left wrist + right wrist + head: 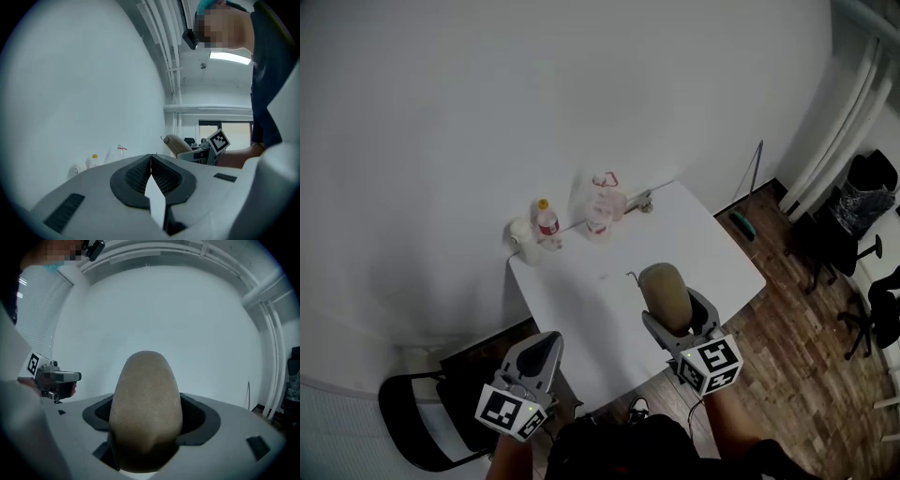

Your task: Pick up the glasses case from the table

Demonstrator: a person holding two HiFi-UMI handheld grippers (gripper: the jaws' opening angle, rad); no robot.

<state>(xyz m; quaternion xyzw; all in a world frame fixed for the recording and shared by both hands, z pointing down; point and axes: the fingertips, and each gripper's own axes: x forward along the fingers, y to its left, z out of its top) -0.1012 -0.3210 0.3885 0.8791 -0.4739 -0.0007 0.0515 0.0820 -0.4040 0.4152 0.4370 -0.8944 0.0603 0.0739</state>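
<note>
I am gripping the glasses case [146, 399] with the fingers of my right gripper [147, 430]; my left gripper [151, 161] is pressing its fingers together, empty.

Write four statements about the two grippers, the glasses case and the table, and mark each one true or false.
1. The right gripper is shut on the glasses case. True.
2. The left gripper holds a bottle. False: its jaws are together with nothing between them.
3. The glasses case lies flat on the table. False: it is clamped in the right gripper's jaws, with its rounded end sticking out past them.
4. A yellow-capped bottle and a clear bottle stand at the table's far edge by the wall. True.
</note>
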